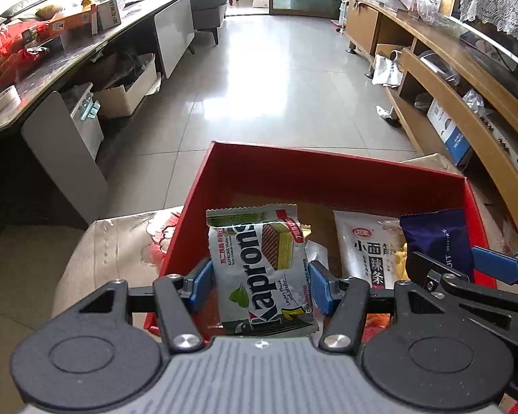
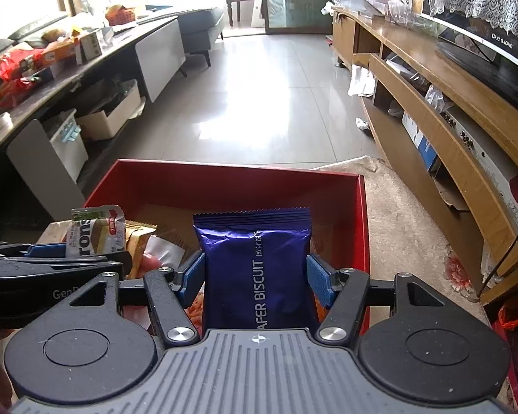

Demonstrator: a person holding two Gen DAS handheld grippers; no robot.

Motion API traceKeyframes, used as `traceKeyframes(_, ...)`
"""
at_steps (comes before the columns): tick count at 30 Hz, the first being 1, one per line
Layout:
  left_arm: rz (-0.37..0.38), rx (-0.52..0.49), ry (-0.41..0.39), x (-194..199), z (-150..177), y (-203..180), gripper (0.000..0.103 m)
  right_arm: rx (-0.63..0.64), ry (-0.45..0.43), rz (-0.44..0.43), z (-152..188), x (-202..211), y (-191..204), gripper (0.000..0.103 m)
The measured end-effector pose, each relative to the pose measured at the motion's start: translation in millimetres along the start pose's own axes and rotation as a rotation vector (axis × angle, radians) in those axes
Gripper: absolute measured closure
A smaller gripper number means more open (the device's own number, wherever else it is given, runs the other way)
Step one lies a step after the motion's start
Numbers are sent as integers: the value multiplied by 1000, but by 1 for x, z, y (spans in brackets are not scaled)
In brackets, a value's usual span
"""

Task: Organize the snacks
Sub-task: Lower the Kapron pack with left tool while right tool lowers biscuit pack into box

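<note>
My left gripper [image 1: 260, 283] is shut on a silver Kaprons wafer packet [image 1: 259, 269], held upright over the near edge of a red box [image 1: 328, 176]. My right gripper [image 2: 255, 276] is shut on a dark blue wafer biscuit packet [image 2: 259, 258], upright over the same red box [image 2: 224, 183]. The blue packet [image 1: 435, 238] and the right gripper's fingers [image 1: 497, 269] show at the right of the left wrist view. The Kaprons packet [image 2: 96, 231] shows at the left of the right wrist view. A white spicy-strip packet [image 1: 366, 245] and a yellow packet [image 2: 138, 241] lie inside the box.
The box stands on a beige floral cloth [image 1: 121, 241]. A long dark table [image 1: 69, 55] with snack boxes and bags runs along the left. A wooden TV cabinet [image 2: 431, 103] runs along the right. Tiled floor [image 1: 276, 86] lies ahead.
</note>
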State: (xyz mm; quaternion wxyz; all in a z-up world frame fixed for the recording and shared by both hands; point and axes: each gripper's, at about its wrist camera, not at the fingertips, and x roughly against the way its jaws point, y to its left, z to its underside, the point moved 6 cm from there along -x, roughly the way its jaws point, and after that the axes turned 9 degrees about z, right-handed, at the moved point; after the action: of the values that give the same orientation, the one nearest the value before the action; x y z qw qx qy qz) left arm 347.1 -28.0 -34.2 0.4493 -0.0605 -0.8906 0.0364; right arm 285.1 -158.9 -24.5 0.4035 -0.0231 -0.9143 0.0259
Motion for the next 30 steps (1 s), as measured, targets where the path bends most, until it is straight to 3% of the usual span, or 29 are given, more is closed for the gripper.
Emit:
traceKeyframes(22,-53,-51,-10,-12,-4,-7,47,-19,1,2,3,-16,2,32)
traceKeyframes(30,-62,-49,-10,-14,-7,-6,42,-23,7,12,5,-19,1,30)
